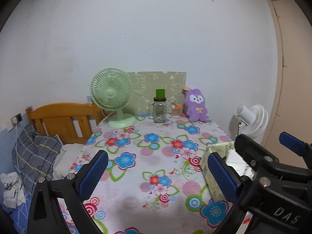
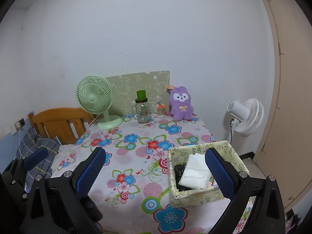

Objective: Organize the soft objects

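A purple plush bunny (image 1: 196, 105) sits upright at the table's far edge; it also shows in the right wrist view (image 2: 181, 103). A pale patterned fabric box (image 2: 206, 193) stands at the near right and holds a folded white cloth (image 2: 196, 170) over a dark item (image 2: 179, 170). The box (image 1: 209, 167) is partly hidden in the left wrist view by the right gripper (image 1: 259, 146). My left gripper (image 1: 158, 165) is open and empty above the near table. My right gripper (image 2: 156, 164) is open and empty, its right finger (image 2: 219, 170) in front of the box.
A floral cloth covers the table (image 2: 136, 148). At the back stand a green desk fan (image 2: 97, 101), a glass jar with a green lid (image 2: 142, 109), a small jar (image 2: 161, 111) and a patterned board (image 2: 136, 89). A white floor fan (image 2: 246, 117) stands right, a bed (image 1: 35, 152) left.
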`<action>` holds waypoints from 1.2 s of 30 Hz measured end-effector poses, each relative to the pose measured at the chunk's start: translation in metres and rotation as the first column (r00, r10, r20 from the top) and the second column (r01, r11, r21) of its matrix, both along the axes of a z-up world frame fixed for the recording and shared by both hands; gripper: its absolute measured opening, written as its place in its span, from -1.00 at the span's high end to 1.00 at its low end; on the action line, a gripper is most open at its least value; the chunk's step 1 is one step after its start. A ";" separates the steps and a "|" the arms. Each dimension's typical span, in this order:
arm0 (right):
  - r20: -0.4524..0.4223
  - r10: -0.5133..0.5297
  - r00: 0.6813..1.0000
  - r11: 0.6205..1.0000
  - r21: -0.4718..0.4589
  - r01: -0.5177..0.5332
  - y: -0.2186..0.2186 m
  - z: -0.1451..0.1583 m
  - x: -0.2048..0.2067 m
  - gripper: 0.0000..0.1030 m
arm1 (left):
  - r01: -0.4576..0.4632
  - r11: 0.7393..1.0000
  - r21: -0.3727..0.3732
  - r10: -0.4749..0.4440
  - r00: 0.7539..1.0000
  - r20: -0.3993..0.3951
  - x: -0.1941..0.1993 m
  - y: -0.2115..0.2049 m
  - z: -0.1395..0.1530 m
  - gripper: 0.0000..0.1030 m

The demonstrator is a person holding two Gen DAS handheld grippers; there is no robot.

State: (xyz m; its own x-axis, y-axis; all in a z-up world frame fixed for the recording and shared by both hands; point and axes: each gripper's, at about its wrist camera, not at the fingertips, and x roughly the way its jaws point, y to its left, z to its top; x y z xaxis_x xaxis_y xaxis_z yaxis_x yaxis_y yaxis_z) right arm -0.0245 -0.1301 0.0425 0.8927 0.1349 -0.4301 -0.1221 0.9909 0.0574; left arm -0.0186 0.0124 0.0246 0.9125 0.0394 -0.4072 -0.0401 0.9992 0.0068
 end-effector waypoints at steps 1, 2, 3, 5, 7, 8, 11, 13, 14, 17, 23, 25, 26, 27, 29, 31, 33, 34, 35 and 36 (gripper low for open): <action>0.003 0.001 1.000 1.000 0.000 -0.001 0.002 0.001 -0.001 -1.00 | -0.005 1.000 -0.002 0.005 1.000 0.003 -0.002 0.003 0.000 -0.99; 0.005 0.001 1.000 1.000 0.001 -0.001 0.003 0.001 -0.002 -1.00 | -0.009 1.000 -0.004 0.009 1.000 0.004 -0.003 0.005 0.001 -0.99; 0.006 0.000 1.000 1.000 0.001 0.000 0.004 0.002 -0.003 -1.00 | -0.016 1.000 -0.006 0.016 1.000 0.005 -0.004 0.009 0.001 -0.99; 0.007 0.001 1.000 1.000 0.000 -0.001 0.005 0.002 -0.004 -1.00 | -0.027 1.000 -0.007 0.027 1.000 0.006 -0.005 0.012 0.001 -0.99; 0.008 0.001 1.000 1.000 0.002 -0.001 0.006 0.002 -0.005 -1.00 | -0.034 0.999 -0.010 0.034 0.999 0.007 -0.006 0.016 0.001 -0.99; 0.008 0.001 1.000 1.000 0.003 -0.001 0.006 0.002 -0.005 -1.00 | -0.038 0.999 -0.011 0.038 0.999 0.007 -0.007 0.018 0.000 -0.99; 0.008 -0.003 1.000 1.000 0.003 0.003 0.005 0.002 -0.006 -1.00 | -0.041 0.999 -0.014 0.041 0.999 0.009 -0.006 0.019 0.000 -0.99; 0.008 -0.006 1.000 1.000 0.004 0.006 0.005 0.002 -0.005 -1.00 | -0.039 0.999 -0.016 0.040 0.999 0.010 -0.006 0.019 0.000 -0.99; 0.007 -0.007 1.000 1.000 0.004 0.007 0.005 0.002 -0.005 -1.00 | -0.038 0.999 -0.017 0.038 0.999 0.011 -0.006 0.019 0.000 -0.99; 0.008 -0.011 1.000 1.000 0.002 0.011 0.004 0.003 -0.005 -1.00 | -0.039 0.999 -0.023 0.040 0.999 0.012 -0.006 0.019 0.001 -0.99; 0.016 -0.016 1.000 1.000 0.003 0.016 -0.001 0.005 -0.005 -1.00 | -0.042 0.999 -0.034 0.043 0.999 0.019 -0.005 0.018 0.003 -0.99; 0.009 -0.013 1.000 1.000 0.010 0.013 -0.004 0.005 -0.004 -1.00 | -0.045 0.998 -0.035 0.046 0.999 0.020 -0.005 0.016 0.003 -0.99; 0.004 -0.010 1.000 1.000 0.014 0.010 -0.006 0.005 -0.003 -1.00 | -0.044 0.998 -0.034 0.045 0.999 0.021 -0.005 0.016 0.003 -0.99; -0.002 -0.007 1.000 1.000 0.018 0.007 -0.007 0.004 -0.002 -1.00 | -0.047 0.998 -0.034 0.047 0.999 0.021 -0.004 0.016 0.002 -0.99; -0.009 -0.007 1.000 1.000 0.021 0.007 -0.009 0.003 0.000 -1.00 | -0.047 0.998 -0.035 0.047 0.999 0.018 -0.004 0.016 0.003 -0.99; -0.011 -0.008 1.000 1.000 0.019 0.008 -0.010 0.002 0.001 -1.00 | -0.047 0.998 -0.034 0.048 0.999 0.016 -0.004 0.015 0.003 -0.99; -0.011 -0.011 1.000 1.000 0.016 0.011 -0.012 0.001 0.002 -1.00 | -0.047 0.999 -0.029 0.047 0.999 0.016 -0.003 0.012 0.003 -0.99; -0.010 -0.011 1.000 1.000 0.016 0.011 -0.013 0.001 0.002 -1.00 | -0.048 0.999 -0.027 0.048 0.999 0.017 -0.004 0.012 0.003 -0.99; -0.010 -0.012 1.000 1.000 0.015 0.012 -0.014 0.001 0.003 -1.00 | -0.048 0.999 -0.025 0.049 0.999 0.017 -0.004 0.011 0.003 -0.99; -0.009 -0.011 1.000 1.000 0.014 0.012 -0.014 0.001 0.003 -1.00 | -0.048 0.999 -0.024 0.049 0.999 0.017 -0.003 0.010 0.003 -0.99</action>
State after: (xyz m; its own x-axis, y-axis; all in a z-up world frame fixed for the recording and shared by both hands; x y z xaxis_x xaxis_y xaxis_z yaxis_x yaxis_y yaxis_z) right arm -0.0215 -0.1441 0.0437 0.8902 0.1309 -0.4364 -0.1102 0.9913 0.0725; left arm -0.0221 0.0224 0.0280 0.9167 0.0743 -0.3925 -0.0886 0.9959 -0.0183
